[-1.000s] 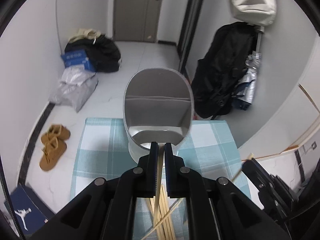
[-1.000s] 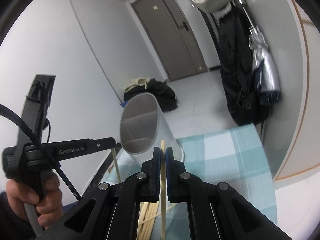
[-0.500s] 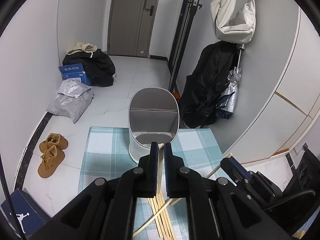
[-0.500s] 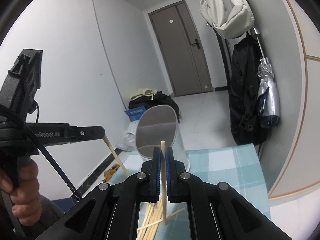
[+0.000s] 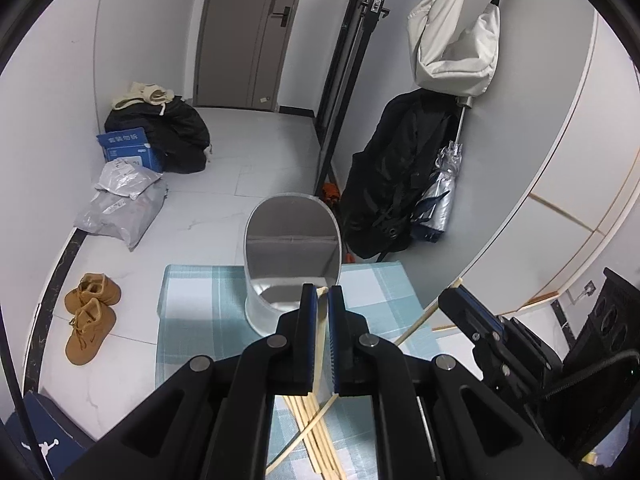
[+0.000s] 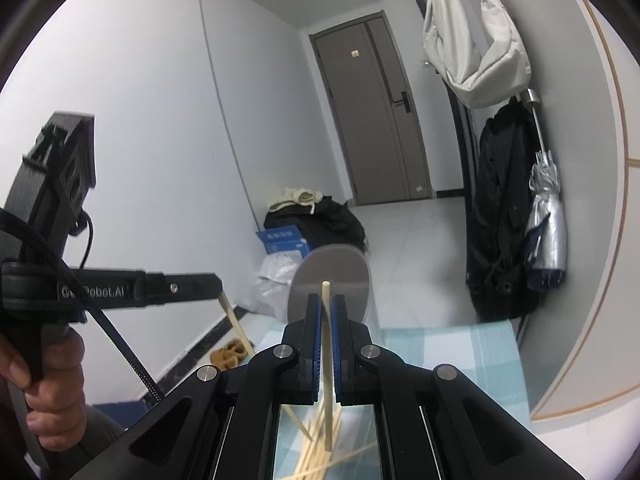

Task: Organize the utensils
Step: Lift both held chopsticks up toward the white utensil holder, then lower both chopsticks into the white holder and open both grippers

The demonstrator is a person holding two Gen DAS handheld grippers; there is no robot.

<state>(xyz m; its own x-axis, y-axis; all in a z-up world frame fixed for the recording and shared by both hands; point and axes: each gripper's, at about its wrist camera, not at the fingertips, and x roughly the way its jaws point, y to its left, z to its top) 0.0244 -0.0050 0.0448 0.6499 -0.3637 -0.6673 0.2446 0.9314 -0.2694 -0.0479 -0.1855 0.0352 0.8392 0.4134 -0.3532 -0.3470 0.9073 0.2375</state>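
A grey two-compartment utensil holder (image 5: 292, 248) stands at the far edge of a teal checked mat (image 5: 192, 320); it also shows in the right wrist view (image 6: 330, 276). My left gripper (image 5: 322, 294) is shut on a pale wooden chopstick (image 5: 319, 344), held above the mat short of the holder. My right gripper (image 6: 327, 304) is shut on another chopstick (image 6: 327, 360), held upright and raised, at the right in the left wrist view (image 5: 460, 300). Several loose chopsticks (image 5: 316, 436) lie in a pile on the mat below both grippers.
Beyond the mat are brown shoes (image 5: 90, 316), grey parcel bags (image 5: 124, 208), a blue box (image 5: 128, 148) and a black bag pile (image 5: 180, 136) on the floor. A black coat (image 5: 392, 184), folded umbrella (image 5: 444, 196) and white bag (image 5: 456, 36) hang at the right wall.
Both grippers have risen and drawn back from the holder, each keeping its chopstick. The holder looks smaller and farther away in both views.
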